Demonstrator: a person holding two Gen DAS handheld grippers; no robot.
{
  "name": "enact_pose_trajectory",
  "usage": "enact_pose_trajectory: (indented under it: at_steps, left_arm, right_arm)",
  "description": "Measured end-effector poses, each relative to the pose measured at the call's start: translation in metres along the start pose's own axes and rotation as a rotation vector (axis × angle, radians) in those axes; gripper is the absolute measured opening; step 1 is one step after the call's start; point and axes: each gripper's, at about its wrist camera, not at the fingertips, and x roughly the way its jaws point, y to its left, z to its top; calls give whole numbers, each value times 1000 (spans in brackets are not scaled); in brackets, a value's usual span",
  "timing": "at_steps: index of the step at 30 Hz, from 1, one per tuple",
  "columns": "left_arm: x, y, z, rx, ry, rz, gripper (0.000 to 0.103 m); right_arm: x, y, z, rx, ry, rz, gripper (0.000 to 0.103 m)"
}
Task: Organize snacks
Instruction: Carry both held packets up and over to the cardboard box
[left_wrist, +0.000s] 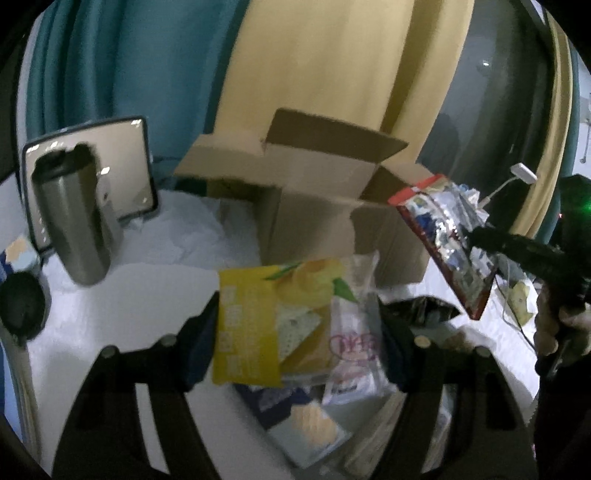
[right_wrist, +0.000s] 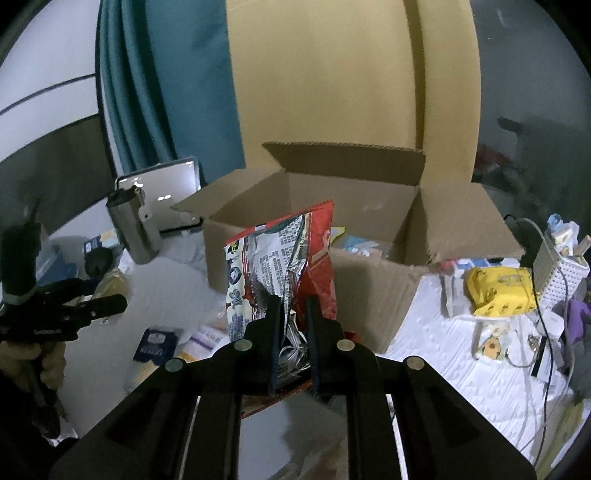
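My left gripper (left_wrist: 295, 325) is shut on a yellow snack packet (left_wrist: 266, 317) together with a clear white packet (left_wrist: 354, 343), held above the white table. Behind them stands an open cardboard box (left_wrist: 314, 221). In the left wrist view my right gripper (left_wrist: 491, 243) holds a red and silver snack bag (left_wrist: 447, 236) up beside the box's right flap. In the right wrist view that right gripper (right_wrist: 293, 317) is shut on the lower end of the red bag (right_wrist: 280, 258), in front of the box (right_wrist: 369, 288), which has a few packets inside. The left gripper (right_wrist: 92, 295) shows at the far left.
A steel tumbler (left_wrist: 74, 221) and a framed mirror (left_wrist: 122, 162) stand left of the box. More snack packets (left_wrist: 306, 417) lie under my left gripper. Right of the box are a yellow pack (right_wrist: 498, 291), a white basket (right_wrist: 557, 277) and cables (right_wrist: 546, 314).
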Motion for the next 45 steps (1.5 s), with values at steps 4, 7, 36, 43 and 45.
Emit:
enact_pose_trajectory:
  at_steps: [4, 7, 36, 43, 45]
  left_arm:
    - [5, -8, 17, 23, -26, -12, 75]
    - [11, -12, 31, 45, -42, -18, 75]
    - [106, -25, 134, 126, -88, -52, 75]
    - [140, -15, 144, 74, -58, -120, 77]
    - [147, -15, 145, 73, -52, -144, 84]
  right_arm:
    - [2, -9, 8, 15, -13, -4, 15]
    - [7, -15, 13, 17, -15, -14, 15]
    - [79, -105, 83, 287, 4, -34, 15]
    - [104, -119, 90, 298, 13, -78, 15]
    - [108, -123, 91, 302, 12, -88, 15]
